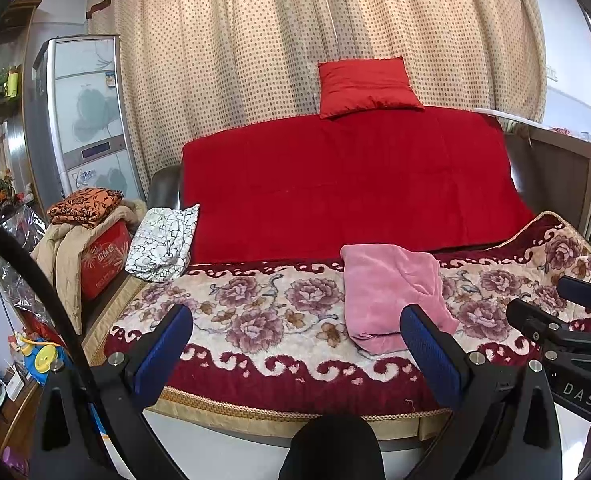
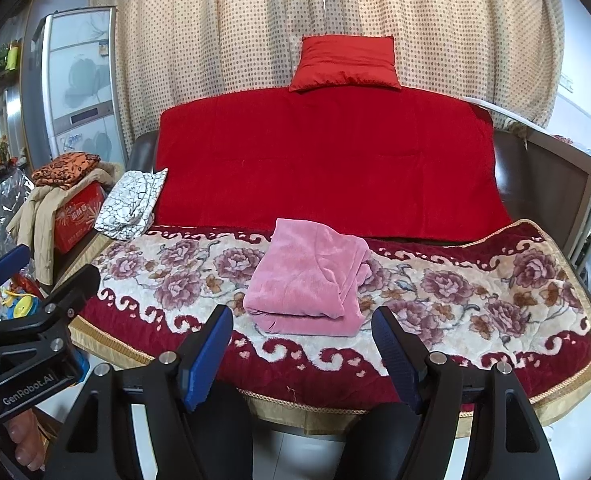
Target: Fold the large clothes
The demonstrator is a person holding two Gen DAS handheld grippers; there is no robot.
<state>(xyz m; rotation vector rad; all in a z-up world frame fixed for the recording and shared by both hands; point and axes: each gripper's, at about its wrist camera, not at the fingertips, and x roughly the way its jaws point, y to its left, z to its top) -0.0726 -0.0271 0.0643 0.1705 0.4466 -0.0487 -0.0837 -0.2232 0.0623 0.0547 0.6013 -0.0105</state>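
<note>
We see one folded pink garment [image 2: 307,280] on the floral blanket [image 2: 475,292]; our two grippers, left gripper [image 1: 295,344] and right gripper [image 2: 303,352], hover spread apart, empty.

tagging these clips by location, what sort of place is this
Most likely a lived-in home living room: a sofa with a floral cover, a red cushion on its back, dotted curtains behind, a fridge alongside.

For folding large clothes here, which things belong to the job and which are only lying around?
Belongs to the job:
- pink garment, lying folded on the floral blanket
- left gripper, open and empty
- right gripper, open and empty

Just lying about:
- red cushion
- red quilt
- white patterned cloth
- orange patterned cloth
- red box
</note>
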